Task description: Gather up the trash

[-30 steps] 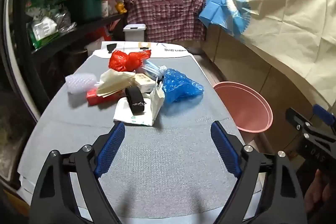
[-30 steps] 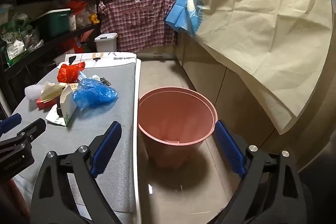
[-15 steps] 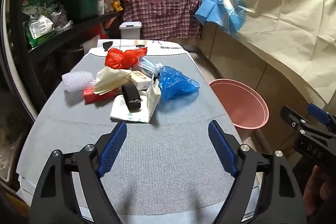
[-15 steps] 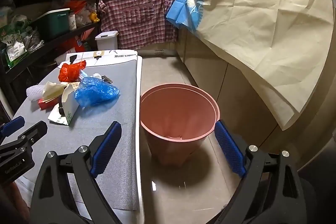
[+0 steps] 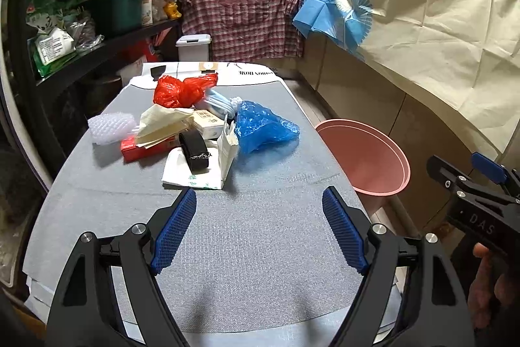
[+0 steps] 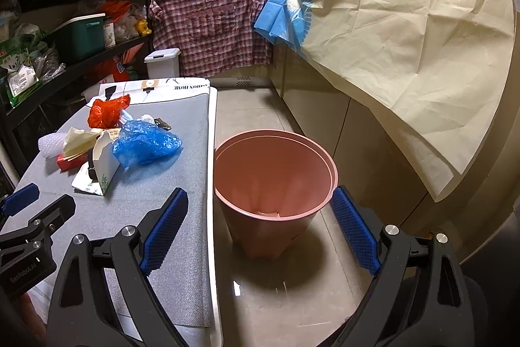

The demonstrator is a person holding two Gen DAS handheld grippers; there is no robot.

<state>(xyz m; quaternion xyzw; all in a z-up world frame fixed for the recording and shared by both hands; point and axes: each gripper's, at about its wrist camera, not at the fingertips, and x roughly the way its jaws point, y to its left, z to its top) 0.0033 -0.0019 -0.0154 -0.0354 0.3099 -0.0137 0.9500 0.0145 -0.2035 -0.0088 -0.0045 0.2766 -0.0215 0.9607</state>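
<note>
Your left gripper (image 5: pixel 260 228) hangs spread over the grey padded table (image 5: pixel 260 265); your right gripper (image 6: pixel 258 228), spread too, frames the pink plastic bin (image 6: pixel 274 184).

Both views share the bin (image 5: pixel 364 161)

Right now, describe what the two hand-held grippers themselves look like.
Both match. The left hand-held gripper and the right hand-held gripper have matte black angular frames with triangular cut-outs, silver round bolts at the joints, and blue cross-hatched textured pads lining the inner fingers. White lettering "DAS" marks one body, "GenRobot.AI" the other. No cables or sleeves show.
</note>
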